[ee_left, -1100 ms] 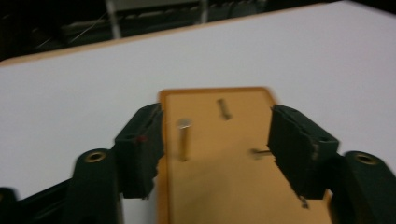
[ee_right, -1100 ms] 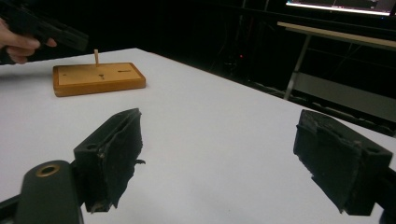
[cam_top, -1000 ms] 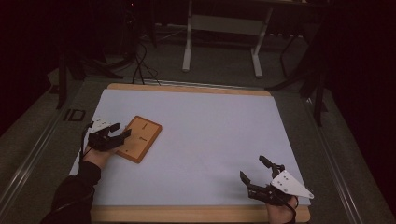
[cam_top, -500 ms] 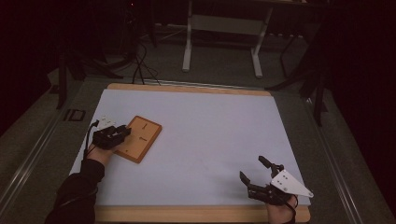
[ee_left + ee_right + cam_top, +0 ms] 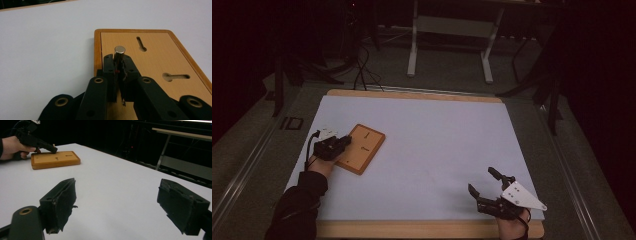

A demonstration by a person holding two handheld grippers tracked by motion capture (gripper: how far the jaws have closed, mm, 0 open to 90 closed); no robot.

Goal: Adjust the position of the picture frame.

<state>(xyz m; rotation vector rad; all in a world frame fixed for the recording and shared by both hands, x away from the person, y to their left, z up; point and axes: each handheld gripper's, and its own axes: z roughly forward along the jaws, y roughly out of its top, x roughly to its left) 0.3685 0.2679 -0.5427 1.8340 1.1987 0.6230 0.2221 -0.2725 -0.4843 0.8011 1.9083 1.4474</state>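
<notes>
Left claw [image 5: 119,66] clamped on a small metal cylinder [image 5: 119,53], held upright between the jaw pads, top end poking above them. The claw sits over the near-left edge of a wooden board [image 5: 155,57] with two keyhole slots [image 5: 141,44]. Can't tell whether the cylinder's bottom touches the board. In the high view the left claw [image 5: 343,143] is at the board's [image 5: 364,150] left side, and the board lies flat on the left part of the white bench [image 5: 437,135]. Right claw [image 5: 484,187] is near the bench's front-right corner, well apart from the board, jaws spread wide, gripping nothing. In the right gripper view the right claw [image 5: 117,202] hangs over bare white surface, with the board [image 5: 55,159] and the left hand [image 5: 13,147] far off.
</notes>
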